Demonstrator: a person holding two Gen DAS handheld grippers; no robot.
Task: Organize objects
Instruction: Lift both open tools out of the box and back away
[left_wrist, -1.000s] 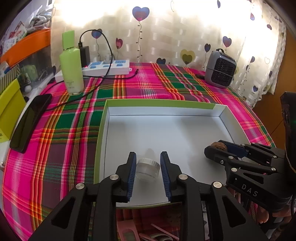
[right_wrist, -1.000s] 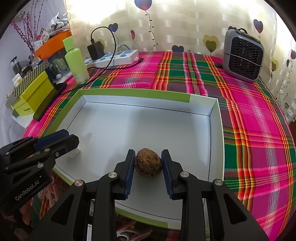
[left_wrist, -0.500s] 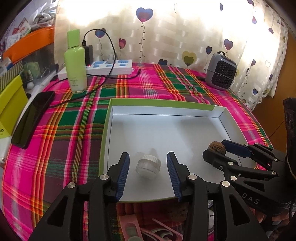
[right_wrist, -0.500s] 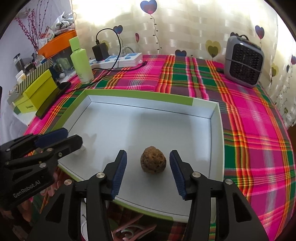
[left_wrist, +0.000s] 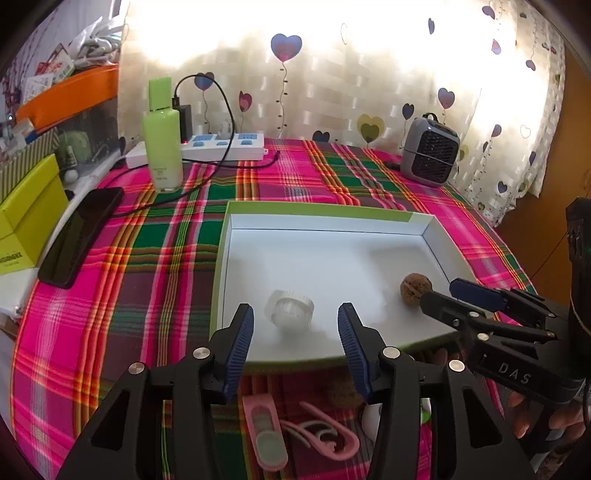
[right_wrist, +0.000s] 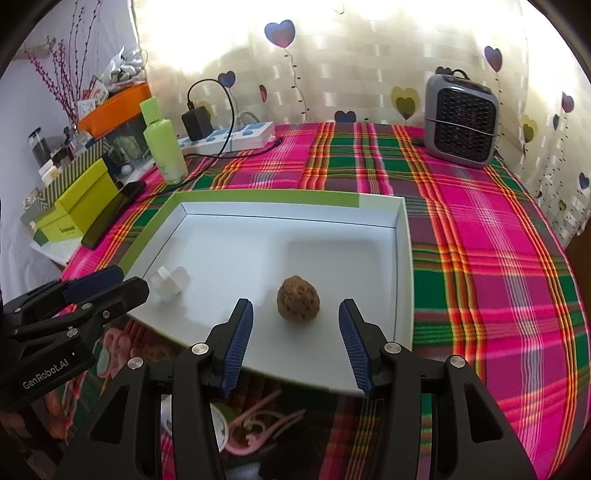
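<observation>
A shallow white tray (left_wrist: 332, 251) with a green rim lies on the plaid cloth. In its near left part a small clear jar with a ribbed white lid (left_wrist: 290, 314) lies tipped. My left gripper (left_wrist: 295, 308) has its jaws opening on either side of the jar, with gaps to both pads. A brown walnut (right_wrist: 298, 301) rests on the tray floor at the near right. My right gripper (right_wrist: 296, 303) stands open around the walnut without touching it. In the right wrist view the jar (right_wrist: 170, 282) sits just beyond my left gripper (right_wrist: 129, 284).
At the back stand a green bottle (left_wrist: 162, 144), a power strip (left_wrist: 225, 146) with a charger, and a grey heater (left_wrist: 430, 151). A black phone (left_wrist: 79, 236) and a yellow-green box (left_wrist: 26, 218) lie left. Pink clips (left_wrist: 266, 432) and another walnut (left_wrist: 343, 393) lie under my grippers.
Both grippers opened and drew back a little toward the near edge. The jar and the walnut, gripped a second ago, now lie free on the tray floor.
</observation>
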